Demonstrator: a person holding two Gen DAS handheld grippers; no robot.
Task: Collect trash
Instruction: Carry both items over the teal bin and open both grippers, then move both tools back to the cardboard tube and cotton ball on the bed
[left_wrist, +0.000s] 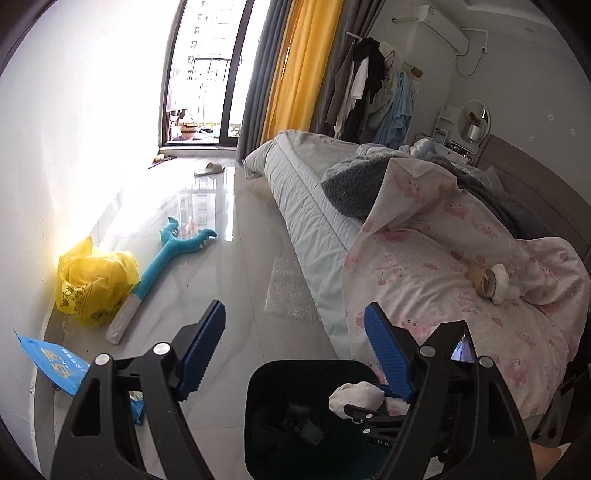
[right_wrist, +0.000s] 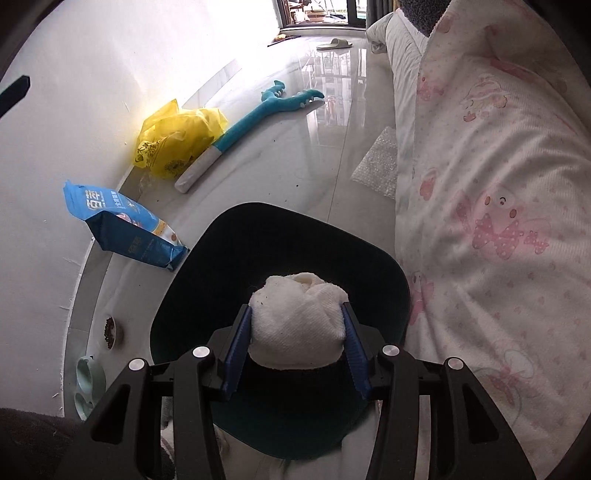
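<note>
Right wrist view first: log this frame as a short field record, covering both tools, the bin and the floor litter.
right tool: shut on white wad, held over the bin opening
left tool: open, empty, above the bin
bin: dark, on the floor beside the bed
floor litter: yellow bag, blue pouch, bubble wrap
also on floor: blue toy, slipper
on bed: tape roll

Your right gripper (right_wrist: 297, 345) held the wadded tissue (right_wrist: 297, 323) over the trash bin (right_wrist: 384, 280). Bed (right_wrist: 498, 221) sat right of the bin; pet food bag (right_wrist: 125, 230), plastic bag (right_wrist: 177, 142) and plush toy (right_wrist: 255, 114) lay left, along the wall.
</note>
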